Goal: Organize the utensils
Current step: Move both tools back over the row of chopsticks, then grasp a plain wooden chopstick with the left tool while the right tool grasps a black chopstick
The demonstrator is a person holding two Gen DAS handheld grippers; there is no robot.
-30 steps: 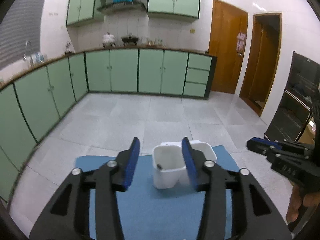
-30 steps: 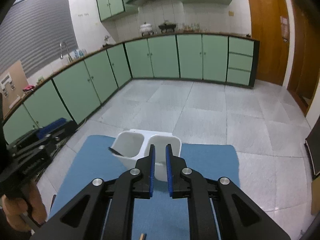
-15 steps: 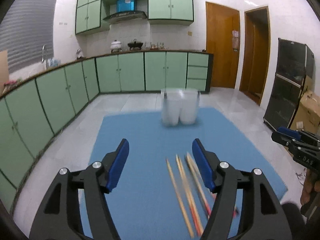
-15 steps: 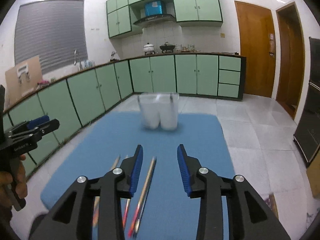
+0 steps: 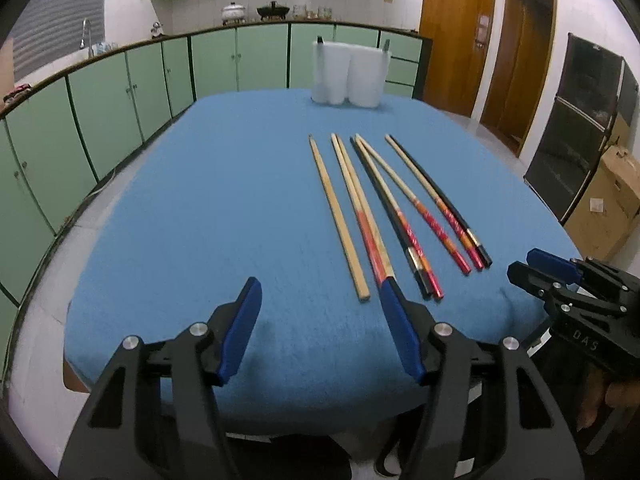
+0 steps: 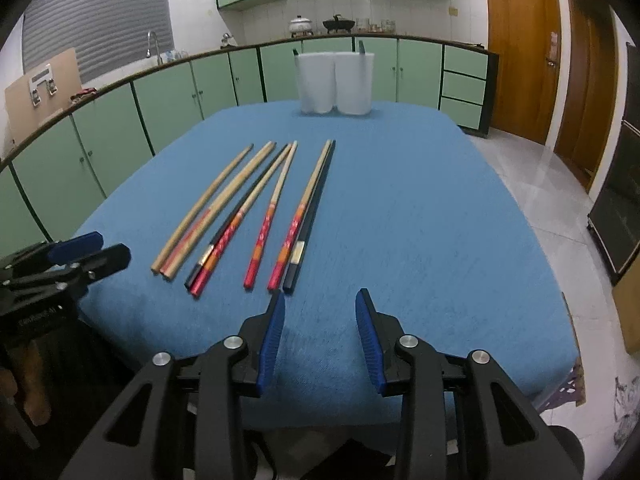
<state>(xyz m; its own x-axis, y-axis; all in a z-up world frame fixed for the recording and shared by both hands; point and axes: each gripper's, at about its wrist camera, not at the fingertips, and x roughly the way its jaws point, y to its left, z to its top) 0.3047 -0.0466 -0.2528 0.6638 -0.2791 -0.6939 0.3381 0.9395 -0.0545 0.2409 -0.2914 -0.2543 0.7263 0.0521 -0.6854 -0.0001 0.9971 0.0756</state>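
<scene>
Both tongs are apart and hold nothing: the left gripper (image 5: 320,292) and the right gripper (image 6: 320,300), marked "DAS". The chopsticks (image 6: 256,208) lie on the blue cloth (image 6: 420,220), the white holder (image 6: 336,80) far behind them.

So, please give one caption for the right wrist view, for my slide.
Open right tongs near chopsticks on blue cloth, white holder beyond.
</scene>
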